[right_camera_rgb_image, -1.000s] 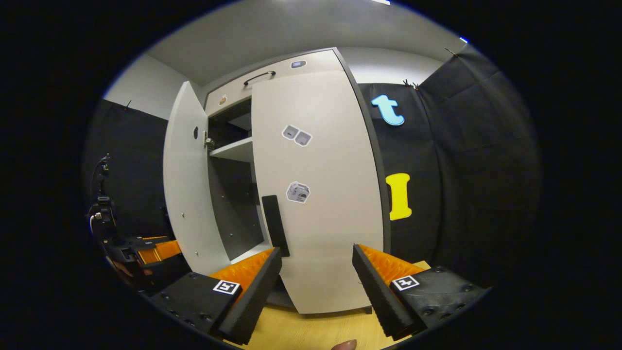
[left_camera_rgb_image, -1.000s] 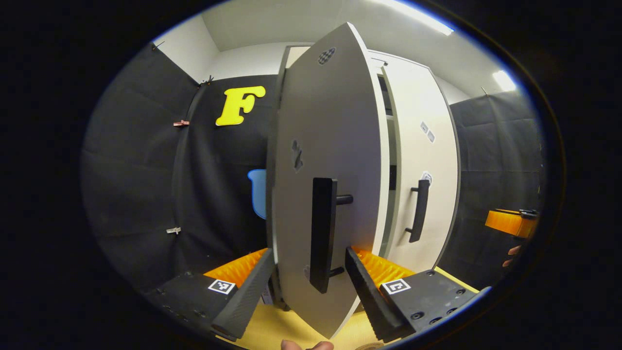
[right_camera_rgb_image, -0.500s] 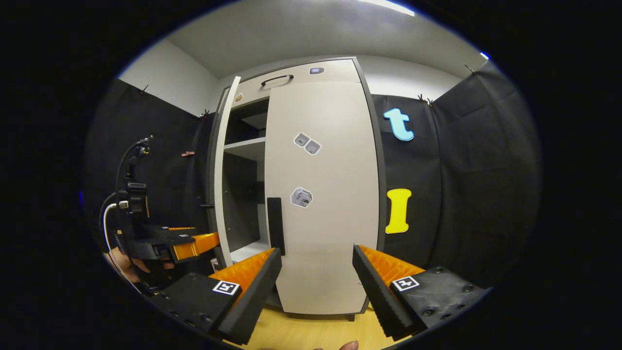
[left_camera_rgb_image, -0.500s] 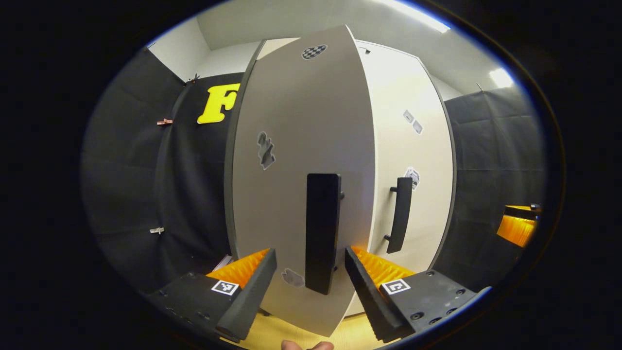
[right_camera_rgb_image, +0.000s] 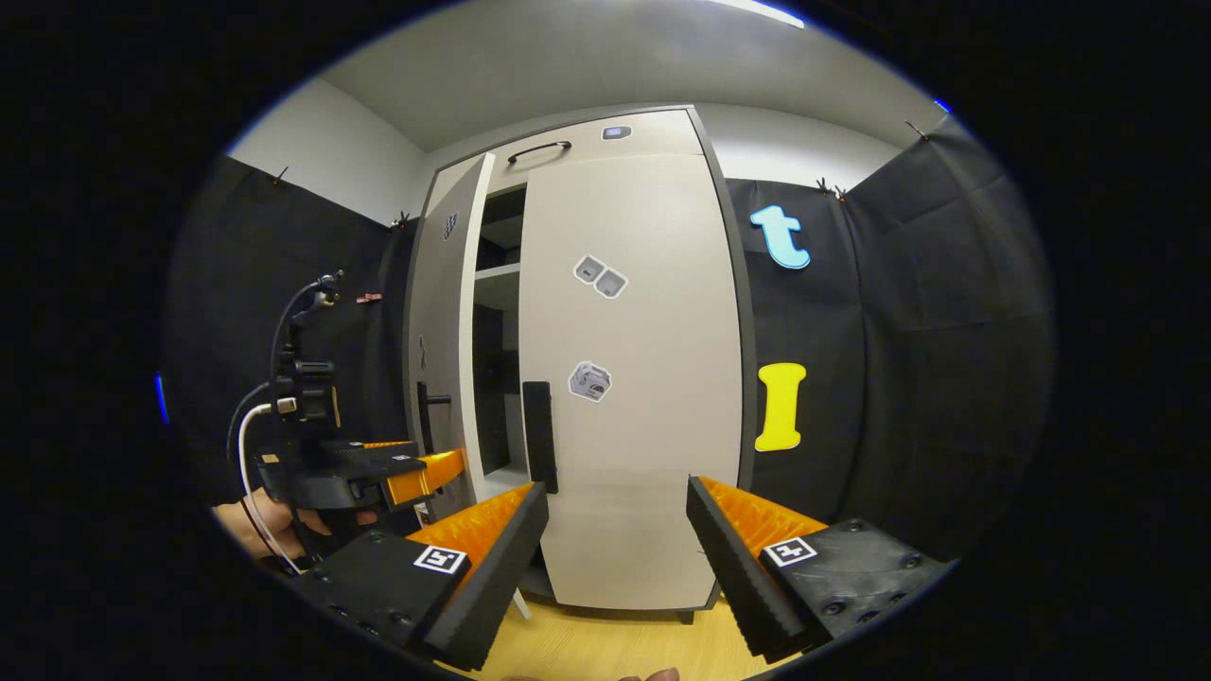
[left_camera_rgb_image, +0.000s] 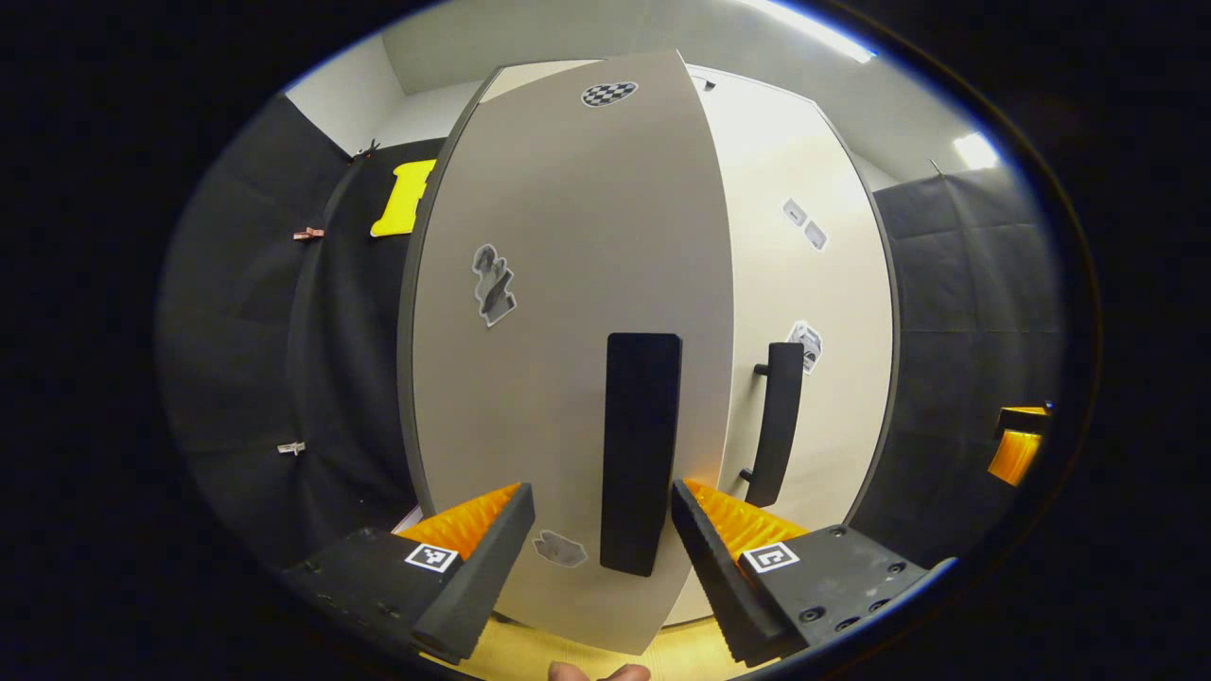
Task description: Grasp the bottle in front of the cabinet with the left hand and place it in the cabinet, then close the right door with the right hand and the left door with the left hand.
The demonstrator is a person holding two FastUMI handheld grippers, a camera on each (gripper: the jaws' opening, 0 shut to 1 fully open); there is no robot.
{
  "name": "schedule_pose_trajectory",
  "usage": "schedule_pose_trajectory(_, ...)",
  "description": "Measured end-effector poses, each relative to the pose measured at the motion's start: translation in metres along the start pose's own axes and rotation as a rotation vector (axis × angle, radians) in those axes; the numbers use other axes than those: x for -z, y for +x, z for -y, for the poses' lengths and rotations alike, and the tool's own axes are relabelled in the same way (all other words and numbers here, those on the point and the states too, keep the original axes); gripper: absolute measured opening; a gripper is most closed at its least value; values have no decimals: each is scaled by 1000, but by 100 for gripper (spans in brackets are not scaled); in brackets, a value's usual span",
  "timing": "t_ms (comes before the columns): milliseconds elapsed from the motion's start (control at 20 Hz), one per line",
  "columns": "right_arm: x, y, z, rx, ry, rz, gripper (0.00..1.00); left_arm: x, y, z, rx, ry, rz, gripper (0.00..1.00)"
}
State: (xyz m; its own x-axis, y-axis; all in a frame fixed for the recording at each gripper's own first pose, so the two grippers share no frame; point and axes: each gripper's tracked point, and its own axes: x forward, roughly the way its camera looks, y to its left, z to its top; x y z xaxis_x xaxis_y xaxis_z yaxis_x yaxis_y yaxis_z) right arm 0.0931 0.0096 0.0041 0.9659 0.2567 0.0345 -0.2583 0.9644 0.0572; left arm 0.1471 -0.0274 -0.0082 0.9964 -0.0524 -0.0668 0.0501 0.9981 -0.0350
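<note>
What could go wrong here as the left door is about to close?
1. The left door is ajar, with a dark gap beside the shut right door; stopping now would leave it unlatched.
2. The left gripper has open jaws straddling the left door handle; a sideways drift could catch a finger on it.

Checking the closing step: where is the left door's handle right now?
In the left gripper view the left door's handle stands upright between the open left tongs, untouched. The right door's handle is just to its right.
</note>
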Motion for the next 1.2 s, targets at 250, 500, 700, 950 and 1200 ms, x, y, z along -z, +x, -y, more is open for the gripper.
schedule_pose_trajectory(250,5,6,8,40,17,-24,98,-2,5,2,-19,31,2,94)
schedule_pose_trajectory(500,4,8,9,63,15,-19,98,-4,-10,12,14,9,-15,95)
schedule_pose_trajectory(700,3,4,4,63,18,-23,98,-10,-36,17,23,15,-7,95)
schedule_pose_trajectory(950,0,-5,1,81,0,-19,98,-17,-75,9,10,16,-5,95)
schedule_pose_trajectory(1200,-2,-15,-7,94,-2,-16,98,-21,-110,-5,8,-12,-15,95)
